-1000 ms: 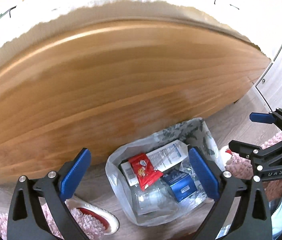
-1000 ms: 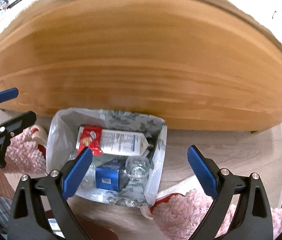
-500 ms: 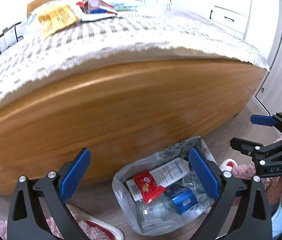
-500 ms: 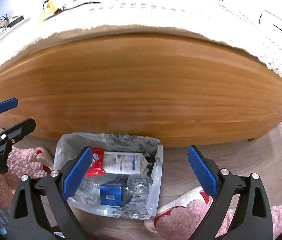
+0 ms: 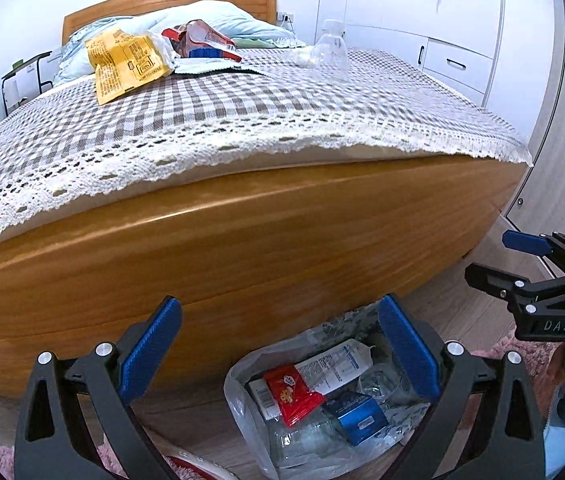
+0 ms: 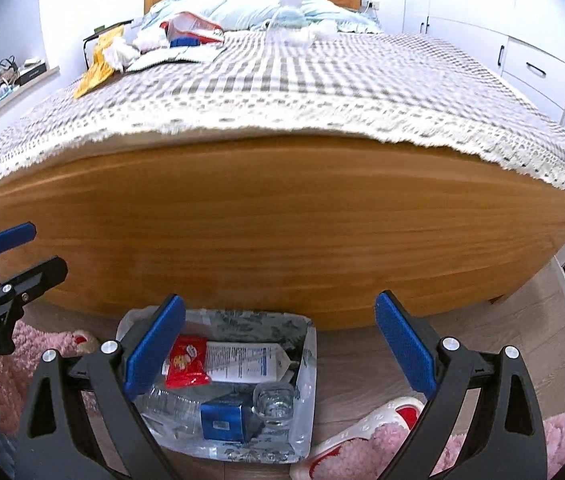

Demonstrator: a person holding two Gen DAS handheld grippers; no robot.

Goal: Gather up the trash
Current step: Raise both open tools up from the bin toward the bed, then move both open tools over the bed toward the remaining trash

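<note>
— Footboard first? What stands between the grippers and the bed?

— Yes: a broad, smooth wooden footboard (image 6: 282, 220) fills the middle of both views, with a checked, lace-edged bedspread (image 5: 242, 120) draped over its top edge. The trash bin (image 6: 306, 360), lined with a clear plastic bag, sits on the wood floor right at its foot.

— And what is in the bin?

— A red snack packet (image 6: 186, 362), a white carton (image 6: 242, 362) lying on its side with its long axis running left to right across the bin, a blue box (image 6: 224, 422), and clear crushed bottles. Fluffy pink slippers (image 6: 382, 440) lie beside the bin.

— More trash elsewhere?

— On the bed, well apart from the bin: a crinkled yellow wrapper (image 5: 126, 62) lying flat, a red and blue package (image 5: 206, 42) near the pale blue pillow (image 5: 218, 14), and a clear plastic bottle (image 5: 330, 46), apparently upright, though it is blurred.

— The grippers?

— Left gripper (image 5: 278, 346) has its blue-padded fingers spread wide, holding nothing. Right gripper (image 6: 280, 344) likewise gapes wide and empty. Both hang above the bin, aimed at the bed.
</note>
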